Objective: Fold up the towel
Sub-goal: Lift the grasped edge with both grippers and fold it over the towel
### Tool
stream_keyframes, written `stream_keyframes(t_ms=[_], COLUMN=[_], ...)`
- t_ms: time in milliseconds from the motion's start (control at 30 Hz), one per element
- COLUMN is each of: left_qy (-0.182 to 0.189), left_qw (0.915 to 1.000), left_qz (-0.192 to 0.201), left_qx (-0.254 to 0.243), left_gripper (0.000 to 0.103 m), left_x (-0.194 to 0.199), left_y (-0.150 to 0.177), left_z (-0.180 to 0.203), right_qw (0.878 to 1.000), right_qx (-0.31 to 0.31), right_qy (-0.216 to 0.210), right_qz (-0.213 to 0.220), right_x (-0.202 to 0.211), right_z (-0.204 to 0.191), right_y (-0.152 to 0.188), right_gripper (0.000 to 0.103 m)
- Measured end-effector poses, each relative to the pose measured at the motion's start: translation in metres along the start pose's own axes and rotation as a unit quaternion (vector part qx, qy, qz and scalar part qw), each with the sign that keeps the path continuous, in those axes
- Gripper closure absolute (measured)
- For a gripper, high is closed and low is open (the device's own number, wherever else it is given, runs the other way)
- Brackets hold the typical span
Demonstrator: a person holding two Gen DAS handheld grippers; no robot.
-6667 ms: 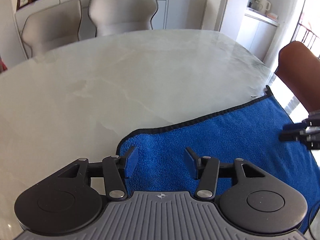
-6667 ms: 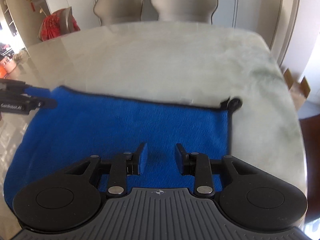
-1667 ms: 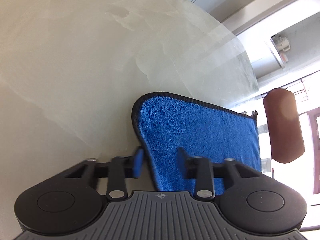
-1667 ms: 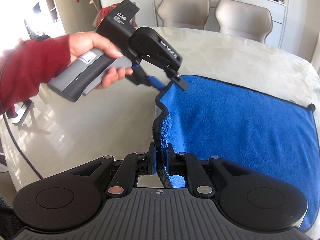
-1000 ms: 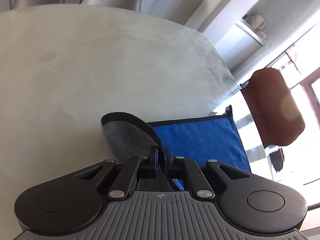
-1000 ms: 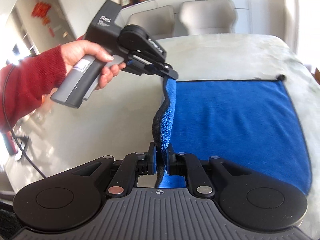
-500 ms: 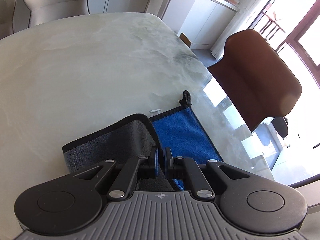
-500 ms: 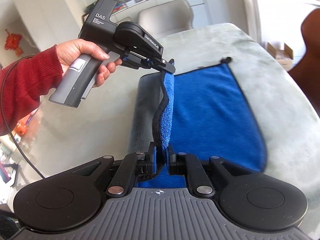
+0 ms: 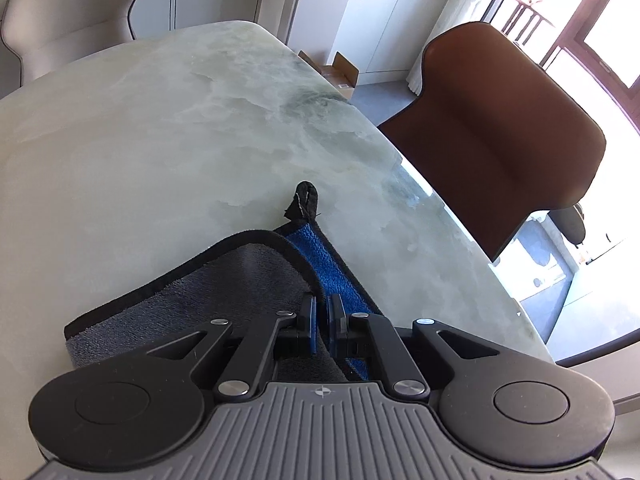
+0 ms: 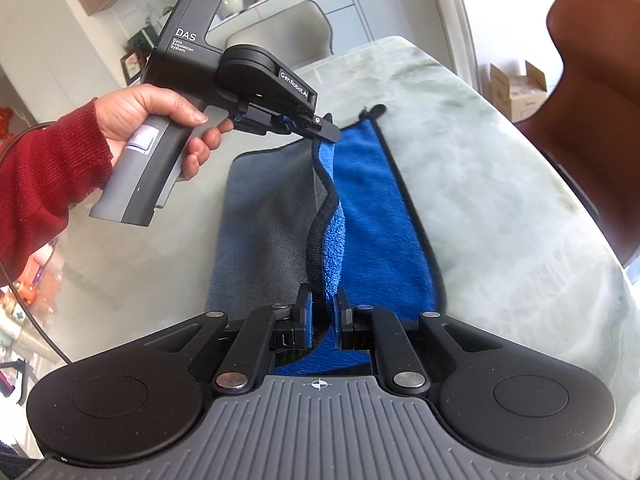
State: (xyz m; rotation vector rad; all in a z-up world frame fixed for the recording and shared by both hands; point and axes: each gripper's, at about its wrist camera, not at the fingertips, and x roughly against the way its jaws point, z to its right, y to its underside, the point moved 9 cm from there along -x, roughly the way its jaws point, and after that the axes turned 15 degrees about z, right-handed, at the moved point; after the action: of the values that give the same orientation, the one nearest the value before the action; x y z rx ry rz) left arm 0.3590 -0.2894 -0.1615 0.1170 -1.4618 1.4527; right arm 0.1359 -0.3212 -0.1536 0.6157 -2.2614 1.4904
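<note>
A blue towel (image 10: 372,216) with a grey underside (image 10: 264,224) and black trim lies on a pale marble table (image 10: 500,208). Its left half is folded up and over toward the right half, grey side up. My left gripper (image 9: 322,320) is shut on the far corner of the lifted edge; it also shows in the right wrist view (image 10: 326,130). My right gripper (image 10: 323,312) is shut on the near corner of the same edge (image 10: 320,232), which hangs between the two. The towel's hanging loop (image 9: 304,202) lies at its far right corner.
A brown chair (image 9: 508,128) stands at the table's right side. A grey chair (image 9: 68,20) stands at the far side. A cardboard box (image 10: 518,88) sits on the floor beyond the table. The table edge (image 9: 460,248) runs close to the towel's right side.
Both grippers have carried the lifted towel edge further right over the blue half. More grey underside now lies flat and less blue shows.
</note>
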Motion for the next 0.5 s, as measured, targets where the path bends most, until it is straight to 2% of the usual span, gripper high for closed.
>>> stream_keyframes(t_ms=[233, 300, 333, 400, 500], left_qy=[-0.004, -0.007, -0.007, -0.009, -0.01], left_qw=[0.9999, 0.9998, 0.9998, 0.9997, 0.9997], left_qz=[-0.006, -0.01, -0.012, -0.015, -0.017], left_qx=[-0.009, -0.012, -0.014, -0.016, -0.017], left_gripper=[0.098, 0.098, 0.098, 0.098, 0.098], left_x=[-0.014, -0.018, -0.02, -0.022, -0.024], left_y=[0.001, 0.003, 0.004, 0.006, 0.008], left_z=[0.008, 0.009, 0.01, 0.01, 0.011], right_qw=[1.0, 1.0, 1.0, 1.0, 1.0], right_qx=[-0.015, -0.022, -0.021, -0.014, -0.005], right_qy=[0.011, 0.016, 0.018, 0.023, 0.023], right_qz=[-0.002, -0.004, -0.004, -0.002, 0.0], right_x=[-0.001, -0.001, -0.001, 0.0, 0.0], right_z=[0.018, 0.022, 0.024, 0.026, 0.027], right_y=[0.001, 0.001, 0.0, -0.001, -0.002], right_gripper=[0.09, 0.085, 0.078, 0.071, 0.071])
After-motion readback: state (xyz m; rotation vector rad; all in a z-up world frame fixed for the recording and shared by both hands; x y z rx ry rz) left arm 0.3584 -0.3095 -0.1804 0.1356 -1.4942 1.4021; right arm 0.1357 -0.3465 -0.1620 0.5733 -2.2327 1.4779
